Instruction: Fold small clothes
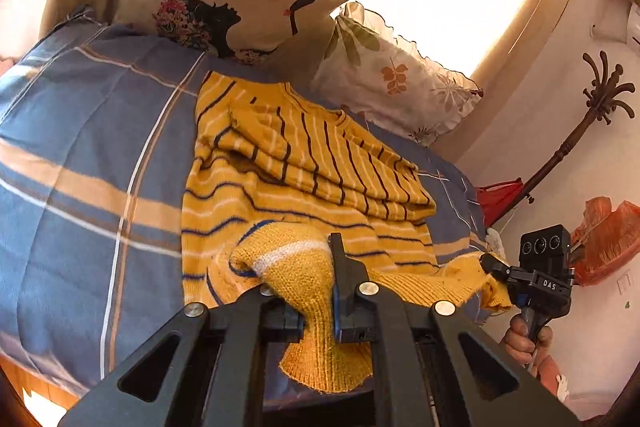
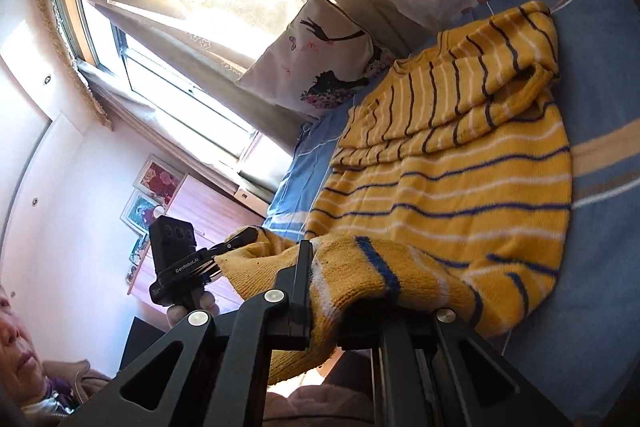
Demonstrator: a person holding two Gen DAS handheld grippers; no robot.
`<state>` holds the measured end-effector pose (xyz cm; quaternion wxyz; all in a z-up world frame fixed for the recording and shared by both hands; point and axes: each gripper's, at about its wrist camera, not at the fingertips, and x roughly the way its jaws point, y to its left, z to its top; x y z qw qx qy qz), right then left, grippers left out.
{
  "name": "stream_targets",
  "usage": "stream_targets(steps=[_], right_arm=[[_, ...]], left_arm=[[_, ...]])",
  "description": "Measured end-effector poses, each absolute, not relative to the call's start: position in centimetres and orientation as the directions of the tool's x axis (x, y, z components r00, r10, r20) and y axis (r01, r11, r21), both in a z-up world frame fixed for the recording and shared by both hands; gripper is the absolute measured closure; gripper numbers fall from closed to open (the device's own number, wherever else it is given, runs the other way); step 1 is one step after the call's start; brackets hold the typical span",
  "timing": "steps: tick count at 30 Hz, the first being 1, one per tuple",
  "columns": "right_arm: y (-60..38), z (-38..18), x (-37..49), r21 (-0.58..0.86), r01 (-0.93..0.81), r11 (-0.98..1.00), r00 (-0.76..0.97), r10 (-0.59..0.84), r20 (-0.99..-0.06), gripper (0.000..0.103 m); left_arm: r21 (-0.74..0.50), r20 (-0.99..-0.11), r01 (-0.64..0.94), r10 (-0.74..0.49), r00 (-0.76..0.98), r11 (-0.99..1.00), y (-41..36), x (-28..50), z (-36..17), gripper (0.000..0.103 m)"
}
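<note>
In the left wrist view the left gripper (image 1: 320,291) has its jaws clamped on the hem of the yellow striped sweater (image 1: 304,171), which lies mid-frame on the blue plaid bed (image 1: 80,131), while at lower right the right gripper (image 1: 496,267), marked "DAS", pinches the hem's other corner. In the right wrist view the right gripper (image 2: 328,303) is clamped on the hem at lower centre, the sweater (image 2: 460,163) spreads toward the upper right, and the left gripper (image 2: 236,243), marked "GenRobot.AI", grips the hem at lower left.
</note>
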<state>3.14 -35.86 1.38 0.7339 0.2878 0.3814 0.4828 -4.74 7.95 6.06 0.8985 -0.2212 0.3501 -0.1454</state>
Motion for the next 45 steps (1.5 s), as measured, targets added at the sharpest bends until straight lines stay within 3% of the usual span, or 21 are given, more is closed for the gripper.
stream_targets(steps=[8, 13, 16, 18, 22, 24, 26, 30, 34, 40, 45], right_arm=[[-34.6, 3.8, 14.8, 0.759, -0.424, 0.494, 0.37, 0.859, -0.354, 0.093], [-33.0, 2.2, 21.7, 0.773, -0.33, 0.542, 0.372, 0.827, -0.422, 0.093], [-32.1, 0.5, 25.3, 0.785, -0.28, 0.552, 0.348, 0.821, -0.453, 0.092], [-31.8, -0.8, 27.4, 0.806, -0.231, 0.545, 0.335, 0.822, -0.46, 0.092], [-32.7, -3.3, 30.3, 0.888, -0.106, 0.448, 0.327, 0.859, -0.395, 0.078], [-33.3, -4.0, 31.4, 0.921, -0.067, 0.384, 0.333, 0.878, -0.342, 0.07], [-33.7, -4.4, 32.4, 0.943, -0.039, 0.329, 0.339, 0.893, -0.297, 0.052], [-34.3, -4.3, 33.5, 0.955, -0.013, 0.297, 0.372, 0.888, -0.271, 0.037], [-34.7, -3.4, 33.9, 0.951, -0.014, 0.309, 0.414, 0.868, -0.275, 0.029], [-35.7, -2.1, 33.4, 0.935, -0.018, 0.353, 0.458, 0.835, -0.306, 0.029], [-36.3, 0.0, 29.8, 0.831, -0.115, 0.545, 0.483, 0.761, -0.432, 0.026]], left_arm=[[-0.507, -0.634, 0.041, -0.405, 0.659, 0.861, 7.8, 7.9, 6.5, 0.094], [-0.518, -0.695, -0.036, -0.396, 0.601, 0.854, 7.9, 14.7, 4.4, 0.094], [-0.588, -0.697, -0.082, -0.453, 0.556, 0.805, 8.7, 18.1, 2.6, 0.094], [-0.686, -0.648, -0.108, -0.536, 0.542, 0.72, 10.0, 19.5, 1.4, 0.091], [-0.845, -0.496, -0.153, -0.643, 0.584, 0.513, 13.0, 20.8, -0.1, 0.069], [-0.873, -0.454, -0.158, -0.65, 0.609, 0.461, 14.3, 21.2, -0.1, 0.067], [-0.883, -0.437, -0.161, -0.648, 0.624, 0.44, 15.2, 21.6, 0.1, 0.063], [-0.857, -0.468, -0.163, -0.605, 0.645, 0.489, 16.3, 21.3, 1.3, 0.051], [-0.812, -0.518, -0.157, -0.571, 0.637, 0.561, 16.5, 20.5, 2.0, 0.049], [-0.71, -0.599, -0.126, -0.5, 0.626, 0.693, 16.8, 17.5, 2.5, 0.047], [-0.597, -0.674, -0.111, -0.422, 0.606, 0.795, 16.9, 14.1, 2.1, 0.046]])
